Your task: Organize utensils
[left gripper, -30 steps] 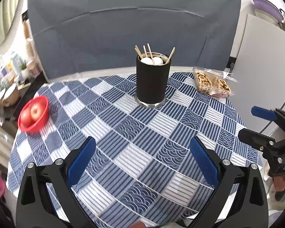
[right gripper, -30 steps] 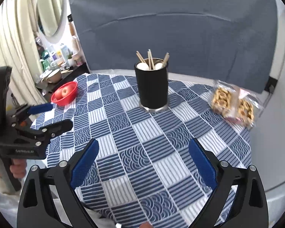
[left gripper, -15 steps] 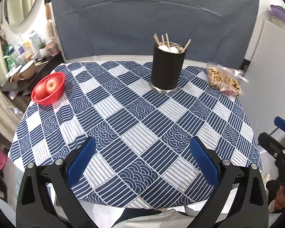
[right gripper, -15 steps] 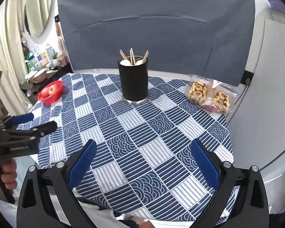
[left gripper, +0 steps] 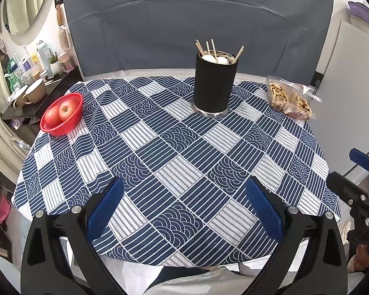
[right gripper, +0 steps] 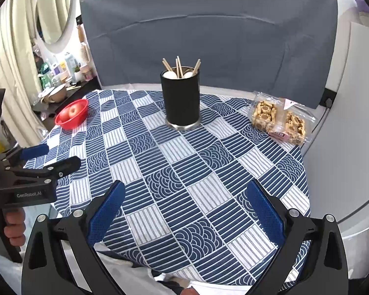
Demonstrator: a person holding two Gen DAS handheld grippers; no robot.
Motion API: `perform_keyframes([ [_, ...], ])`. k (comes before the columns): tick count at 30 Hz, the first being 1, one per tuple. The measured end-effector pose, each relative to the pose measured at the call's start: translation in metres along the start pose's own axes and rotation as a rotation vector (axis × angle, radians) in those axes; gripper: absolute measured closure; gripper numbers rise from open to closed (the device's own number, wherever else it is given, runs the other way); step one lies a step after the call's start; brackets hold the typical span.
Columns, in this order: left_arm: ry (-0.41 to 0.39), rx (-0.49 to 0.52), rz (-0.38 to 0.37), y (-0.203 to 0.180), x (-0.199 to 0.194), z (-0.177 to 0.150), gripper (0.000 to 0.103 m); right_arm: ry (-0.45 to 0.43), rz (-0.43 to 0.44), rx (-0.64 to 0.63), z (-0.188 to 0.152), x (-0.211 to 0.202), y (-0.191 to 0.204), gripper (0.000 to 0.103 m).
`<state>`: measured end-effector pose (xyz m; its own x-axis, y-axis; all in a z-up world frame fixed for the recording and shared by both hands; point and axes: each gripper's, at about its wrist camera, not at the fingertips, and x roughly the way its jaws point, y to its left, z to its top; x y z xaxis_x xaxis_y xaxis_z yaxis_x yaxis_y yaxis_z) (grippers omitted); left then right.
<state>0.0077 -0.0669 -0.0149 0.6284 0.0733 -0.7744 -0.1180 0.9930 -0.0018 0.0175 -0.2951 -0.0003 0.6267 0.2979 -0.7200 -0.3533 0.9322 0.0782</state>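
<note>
Where checked cloth spreads: apple basket [left gripper: 61, 115], biscuits [left gripper: 289, 99] (boxed).

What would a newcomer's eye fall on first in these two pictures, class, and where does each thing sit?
First the black utensil holder, upright at the far middle of the blue patchwork tablecloth, with chopsticks and white spoon ends poking out. Next the red basket of apples at the far left edge, and the clear cookie pack at the far right.

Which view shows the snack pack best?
The right wrist view: the snack pack sits whole and large, with both compartments clear. In the left wrist view it lies nearer the frame's right side, smaller and more squashed.
</note>
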Motion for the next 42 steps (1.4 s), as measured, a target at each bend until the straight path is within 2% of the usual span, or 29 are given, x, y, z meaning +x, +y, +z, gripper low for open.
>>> perform_keyframes([
  [7,0.013,0.014,0.019,0.000,0.004,0.001,0.006,0.011,0.014,0.017,0.001,0.004,-0.003,0.008],
  [32,0.040,0.021,-0.001,0.006,0.017,0.009,0.006,0.031,0.009,0.025,0.006,0.016,0.001,0.008],
  [38,0.053,0.029,-0.026,0.008,0.024,0.015,0.006,0.050,0.021,0.035,0.010,0.025,-0.002,0.008],
  [42,0.080,0.047,-0.079,0.008,0.037,0.020,0.006,0.073,0.041,0.032,0.013,0.036,-0.003,0.008],
])
